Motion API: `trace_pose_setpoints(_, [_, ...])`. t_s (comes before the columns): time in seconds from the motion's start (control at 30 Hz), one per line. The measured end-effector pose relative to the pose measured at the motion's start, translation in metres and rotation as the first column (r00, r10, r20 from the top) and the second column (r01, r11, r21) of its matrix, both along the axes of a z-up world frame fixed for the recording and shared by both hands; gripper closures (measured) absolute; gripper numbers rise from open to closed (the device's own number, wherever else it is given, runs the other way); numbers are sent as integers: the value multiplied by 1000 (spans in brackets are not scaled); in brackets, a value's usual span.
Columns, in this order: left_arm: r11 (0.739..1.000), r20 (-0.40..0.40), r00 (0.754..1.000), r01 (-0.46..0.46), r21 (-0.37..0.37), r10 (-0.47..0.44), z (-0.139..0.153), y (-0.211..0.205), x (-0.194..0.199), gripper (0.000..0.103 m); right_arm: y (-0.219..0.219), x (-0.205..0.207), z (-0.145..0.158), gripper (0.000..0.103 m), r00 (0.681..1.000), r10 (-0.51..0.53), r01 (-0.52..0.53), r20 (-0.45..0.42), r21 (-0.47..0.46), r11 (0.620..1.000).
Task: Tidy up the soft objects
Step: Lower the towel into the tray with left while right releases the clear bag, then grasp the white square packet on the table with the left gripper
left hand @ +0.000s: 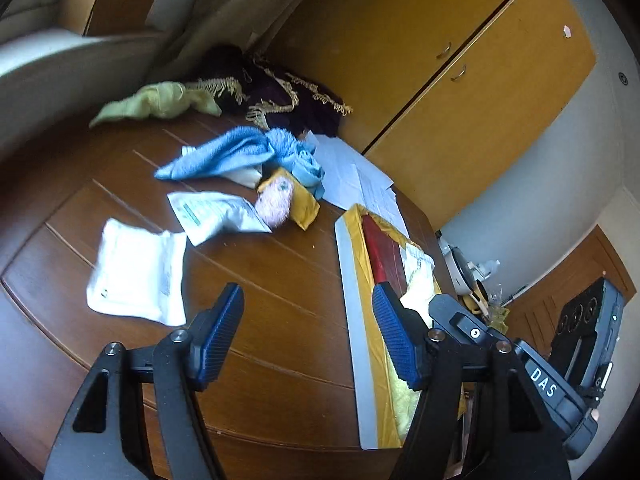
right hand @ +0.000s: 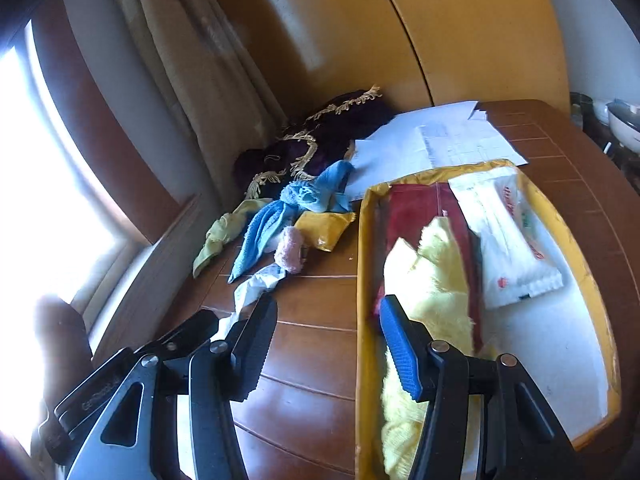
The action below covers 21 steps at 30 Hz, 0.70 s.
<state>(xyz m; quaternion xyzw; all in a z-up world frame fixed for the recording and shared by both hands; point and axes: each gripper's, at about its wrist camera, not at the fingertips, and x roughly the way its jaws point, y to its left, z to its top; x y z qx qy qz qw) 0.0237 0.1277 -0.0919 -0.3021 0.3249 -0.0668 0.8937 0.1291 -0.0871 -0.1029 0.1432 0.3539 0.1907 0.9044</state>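
Observation:
A yellow-lined box [right hand: 366,272] [left hand: 352,272] stands on the brown wooden table [left hand: 288,280]. In it lie a fluffy yellow cloth [right hand: 432,288], a red cloth [right hand: 416,200] and a white packet [right hand: 512,252]. On the table lie a blue towel [left hand: 228,154] [right hand: 264,236], a pink fuzzy item [left hand: 274,204] [right hand: 290,254], a pale green cloth [left hand: 156,100] [right hand: 216,240] and a dark fringed fabric [left hand: 288,92] [right hand: 320,140]. My left gripper [left hand: 308,300] hovers open over bare table beside the box. My right gripper [right hand: 328,312] is open too, straddling the box's left wall.
Two white plastic pouches [left hand: 136,272] [left hand: 216,216] lie on the left of the table. A yellow padded envelope [left hand: 306,208] sits by the pink item. White papers [right hand: 440,140] lie at the far side. Yellow cupboard doors [left hand: 460,60], a curtain [right hand: 188,68] and a window [right hand: 48,200] surround the table.

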Motion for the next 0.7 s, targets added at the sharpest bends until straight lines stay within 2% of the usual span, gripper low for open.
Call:
trace_pose_setpoints(0.23, [999,-32,999,-33,7,33,-7,27,0,37,29,12,-5,47,997,63,-63,-37,-8,998])
trace_pose_setpoints(0.37, [997,-51,996,-73,38,75,-11,46,-7,37,46,18,-11,47,993,104,-105,-61,-5,994])
trace_pose_setpoints(0.57, [986,-104,983,-141,87,149,-23,77,-11,37,70,27,-18,47,983,157,-157,-96,4,988])
trace_pose_setpoints(0.7, [986,-171,974,-132,100,148,-35,85,-4,37,83,31,-23,47,977,178,-178,-117,3,984])
